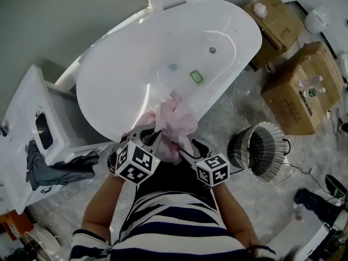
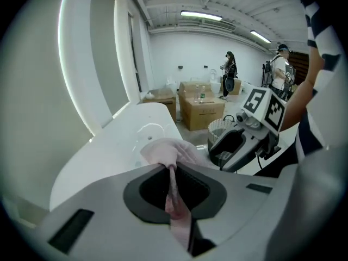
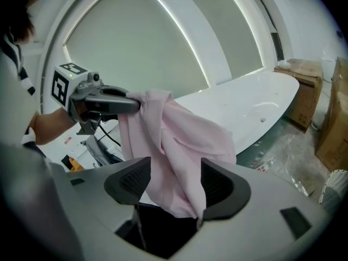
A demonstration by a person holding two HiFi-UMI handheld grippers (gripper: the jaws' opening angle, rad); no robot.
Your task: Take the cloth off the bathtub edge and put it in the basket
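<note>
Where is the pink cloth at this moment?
Head view centre: the pink cloth hangs at the bathtub rim, pinched in the left gripper, draped between the open fingers of the right gripper, left of the basket.

Matt cloth (image 1: pixel 176 121), glossy bathtub (image 1: pixel 125 69)

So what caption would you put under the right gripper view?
Pink cloth, pinched by the left gripper beside the white bathtub, hangs between the jaws of the open right gripper.

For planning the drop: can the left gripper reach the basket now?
Probably yes: the basket stands open on the floor at right; only the right gripper, open around the cloth, lies between.
</note>
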